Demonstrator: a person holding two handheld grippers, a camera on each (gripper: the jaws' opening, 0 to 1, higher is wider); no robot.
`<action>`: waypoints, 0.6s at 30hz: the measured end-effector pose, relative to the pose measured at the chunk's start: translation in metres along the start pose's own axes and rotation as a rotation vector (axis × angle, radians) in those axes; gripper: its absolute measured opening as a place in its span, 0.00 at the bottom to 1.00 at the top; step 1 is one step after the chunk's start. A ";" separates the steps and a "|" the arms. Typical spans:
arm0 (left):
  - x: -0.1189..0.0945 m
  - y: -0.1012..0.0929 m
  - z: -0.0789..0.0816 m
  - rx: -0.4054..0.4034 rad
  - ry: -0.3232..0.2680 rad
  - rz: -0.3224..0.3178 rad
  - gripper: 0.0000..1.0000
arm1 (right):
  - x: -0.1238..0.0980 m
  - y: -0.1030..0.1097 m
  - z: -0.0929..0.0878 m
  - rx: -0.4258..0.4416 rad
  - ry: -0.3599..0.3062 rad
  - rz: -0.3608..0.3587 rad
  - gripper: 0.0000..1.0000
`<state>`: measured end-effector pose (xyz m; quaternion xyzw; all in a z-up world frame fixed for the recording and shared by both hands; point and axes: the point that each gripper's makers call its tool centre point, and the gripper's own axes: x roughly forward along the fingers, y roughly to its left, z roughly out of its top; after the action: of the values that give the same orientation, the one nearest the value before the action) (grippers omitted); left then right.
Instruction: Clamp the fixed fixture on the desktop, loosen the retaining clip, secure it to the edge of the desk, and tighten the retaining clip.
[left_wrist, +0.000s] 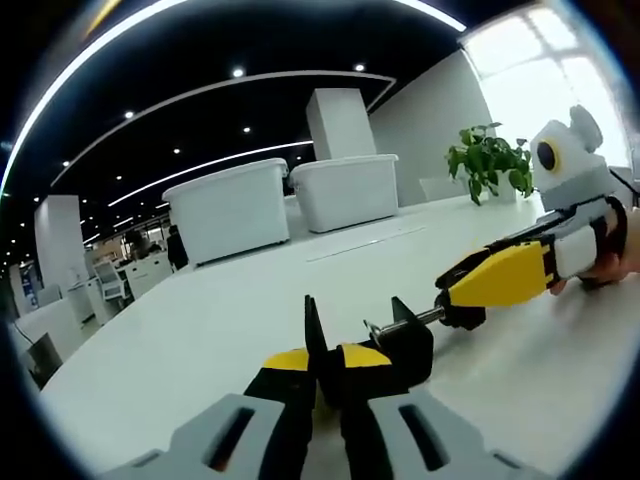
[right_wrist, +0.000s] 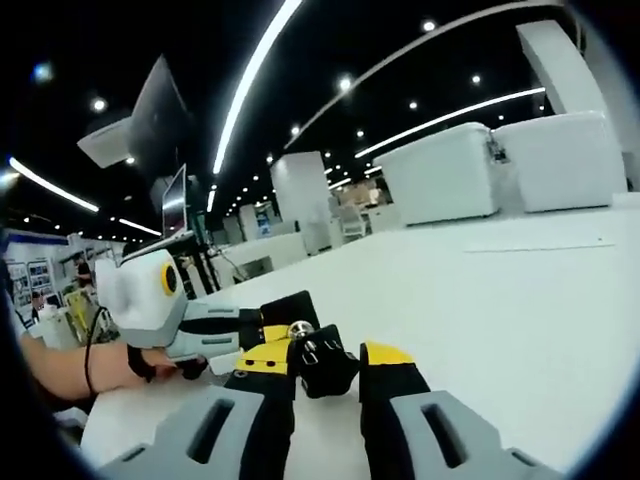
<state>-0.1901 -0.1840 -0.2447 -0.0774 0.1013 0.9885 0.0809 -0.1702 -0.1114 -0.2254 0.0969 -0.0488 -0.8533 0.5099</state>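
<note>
White open-plan office, ceiling strip lights overhead: a broad white table (left_wrist: 200, 330) carries two white storage bins (left_wrist: 285, 200) and a potted plant (left_wrist: 488, 160) toward its far side.

Down at 6 o'clock in the left gripper view, the left gripper (left_wrist: 322, 385) has its jaws clenched on the black clamp fixture (left_wrist: 385, 350), which sits low over the table. From the fixture a threaded metal screw (left_wrist: 405, 323) runs out toward 2 o'clock, where the right gripper (left_wrist: 470, 300) meets its end. In the right gripper view, that gripper's jaws straddle the black ribbed knob (right_wrist: 322, 362) at 6 o'clock. They look closed on it, though how firm the contact is cannot be told.

By appearance the fixture is rigid and fairly light, metal screw in a hard black body, unlikely to deform or break. Its smooth frame could slip or twist under torque, so the frame is best gripped across its flat sides, as the left jaws have it. The ribbed knob is the natural purchase for turning. Likely step in hand: loosening the retaining screw, before the fixture goes to the table's edge.
</note>
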 end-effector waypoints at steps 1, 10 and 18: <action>0.000 0.000 0.000 0.001 0.000 0.000 0.09 | 0.000 0.001 0.001 -0.042 -0.008 -0.003 0.22; 0.000 0.001 0.000 0.002 0.001 0.006 0.09 | 0.003 0.007 0.000 -0.368 -0.006 -0.045 0.20; 0.001 0.001 0.000 0.002 0.000 0.006 0.09 | 0.001 0.001 0.003 -0.179 -0.014 -0.031 0.20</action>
<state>-0.1911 -0.1848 -0.2443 -0.0772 0.1023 0.9887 0.0781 -0.1706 -0.1129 -0.2221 0.0456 0.0256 -0.8628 0.5028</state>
